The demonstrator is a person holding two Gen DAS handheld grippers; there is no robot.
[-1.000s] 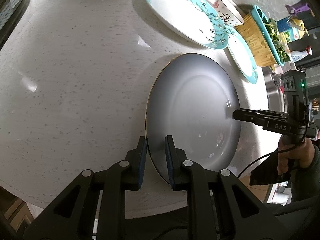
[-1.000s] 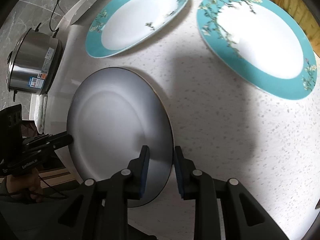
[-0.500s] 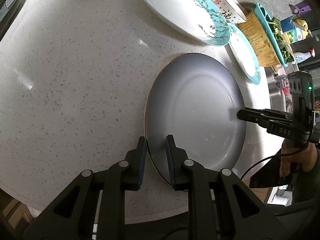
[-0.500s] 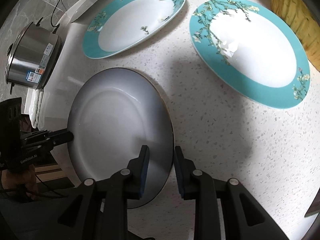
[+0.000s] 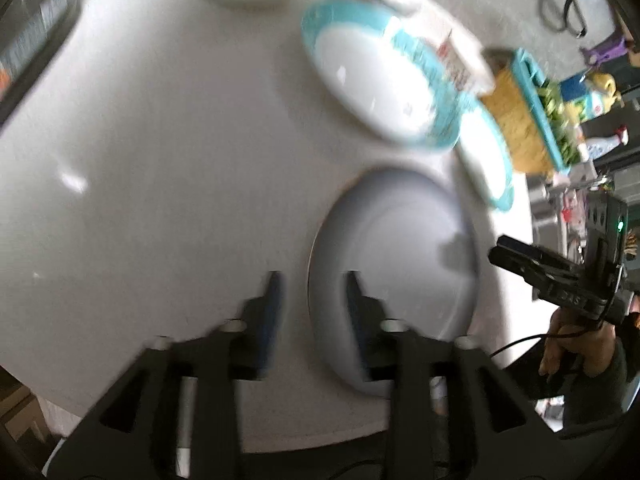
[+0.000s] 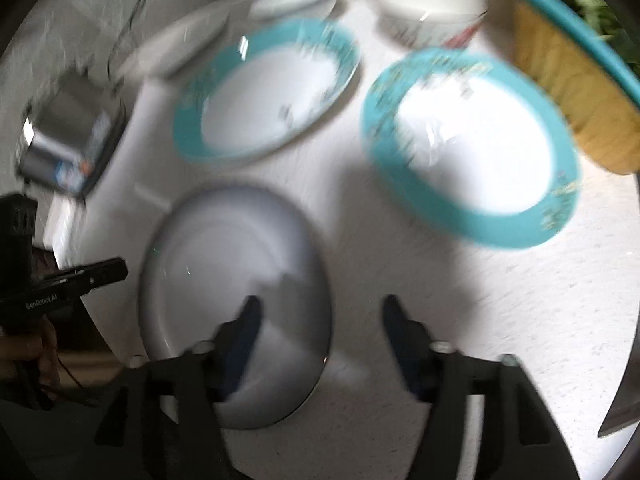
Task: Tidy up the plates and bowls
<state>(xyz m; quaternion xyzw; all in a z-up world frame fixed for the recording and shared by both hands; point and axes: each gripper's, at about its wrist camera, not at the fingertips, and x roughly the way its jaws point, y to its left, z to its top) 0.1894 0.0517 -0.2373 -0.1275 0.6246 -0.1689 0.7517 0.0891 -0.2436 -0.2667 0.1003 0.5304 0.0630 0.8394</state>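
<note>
Motion blur smears my teal plates (image 6: 472, 148) and the bowl's (image 5: 456, 56) lettering. My fingers (image 5: 356, 312) hide the grey plate's (image 5: 396, 256) near rim.

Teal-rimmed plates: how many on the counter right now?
2. One teal-rimmed plate lies beyond the grey plate; the other lies to its right, beside the yellow basket. Frames are blurred, so plates stacked underneath could be hidden.

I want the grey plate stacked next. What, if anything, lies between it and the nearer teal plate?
Nothing visible. Only bare countertop separates the grey plate from the nearer teal plate. The right gripper is opening with the plate's rim between its fingers, pads clear; the left gripper likewise.
</note>
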